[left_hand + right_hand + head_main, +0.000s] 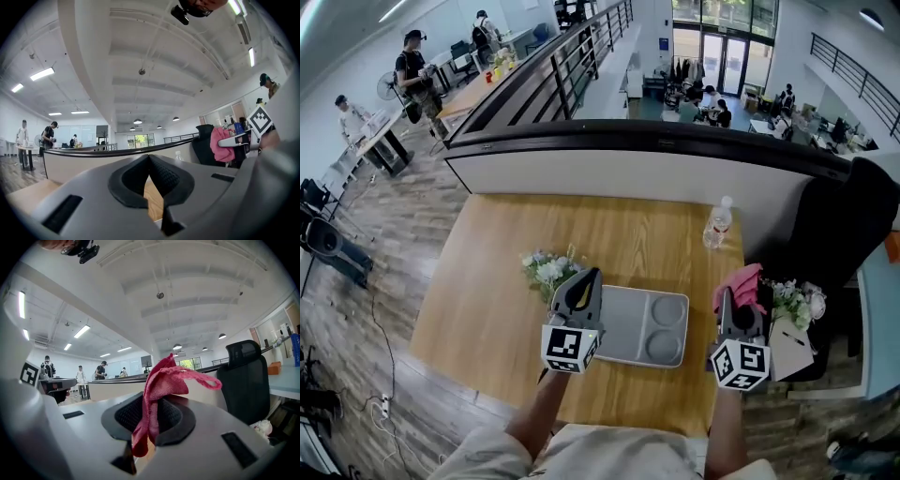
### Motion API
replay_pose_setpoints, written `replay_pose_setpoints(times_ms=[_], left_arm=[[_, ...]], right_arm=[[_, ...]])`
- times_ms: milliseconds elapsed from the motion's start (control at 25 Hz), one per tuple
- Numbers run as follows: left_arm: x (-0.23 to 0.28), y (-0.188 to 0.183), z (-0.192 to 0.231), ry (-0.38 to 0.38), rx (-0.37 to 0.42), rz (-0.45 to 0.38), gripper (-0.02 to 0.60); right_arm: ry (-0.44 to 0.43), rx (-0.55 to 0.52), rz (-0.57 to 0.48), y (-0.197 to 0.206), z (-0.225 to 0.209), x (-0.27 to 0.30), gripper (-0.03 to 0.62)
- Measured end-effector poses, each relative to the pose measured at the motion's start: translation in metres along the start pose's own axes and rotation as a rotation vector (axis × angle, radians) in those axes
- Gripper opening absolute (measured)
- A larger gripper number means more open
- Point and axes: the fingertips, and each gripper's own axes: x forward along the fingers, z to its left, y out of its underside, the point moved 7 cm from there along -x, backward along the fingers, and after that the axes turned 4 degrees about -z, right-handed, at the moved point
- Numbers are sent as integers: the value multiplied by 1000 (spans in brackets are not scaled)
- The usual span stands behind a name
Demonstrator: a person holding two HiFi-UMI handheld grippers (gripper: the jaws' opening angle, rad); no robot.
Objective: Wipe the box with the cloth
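**Head view.**
- Wooden table (pixel 487 309), pale grain, set against a low white partition with a dark rail.
- Box (pixel 628 328) — grey and shallow, with one large section and two round wells. It lies flat on the table near the front edge, between the two grippers.
- Left gripper (pixel 581 286) is held upright at the box's left edge, with its marker cube nearest the camera.
- Right gripper (pixel 741 302) is upright just off the box's right end.
- Cloth (pixel 739 284), pink, is bunched at the right gripper's tips, clear of the box.
- Water bottle (pixel 718 223) stands at the far right of the table.
- A small bunch of flowers (pixel 548 270) lies just beyond the left gripper.
- A black chair (pixel 848 225) stands to the right of the table.

**Left gripper view.**
- The left gripper's (pixel 149 161) jaws meet at the tips with nothing between them. Table wood shows through the narrow gap lower down.
- The cloth (pixel 219 143) and the right gripper's marker cube (pixel 260 119) show at the right.

**Right gripper view.**
- The right gripper's (pixel 152 416) jaws are pressed together on the cloth (pixel 161 385). One fold stands up above the pads and another hangs below them.
- The chair (pixel 243 376) is at the right. People (pixel 101 371) stand at benches far off.
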Motion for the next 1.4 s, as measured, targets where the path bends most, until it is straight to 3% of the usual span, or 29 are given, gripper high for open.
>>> replay_pose_setpoints(times_ms=[560, 840, 1400], left_arm=[[9, 19, 12, 9, -17, 23, 14], [5, 24, 30, 45, 1, 33, 14], [2, 30, 56, 71, -39, 26, 14]], right_arm=[[1, 10, 60, 19, 9, 17, 77], [15, -32, 61, 14, 41, 17, 77], [33, -113, 71, 8, 72, 17, 77]])
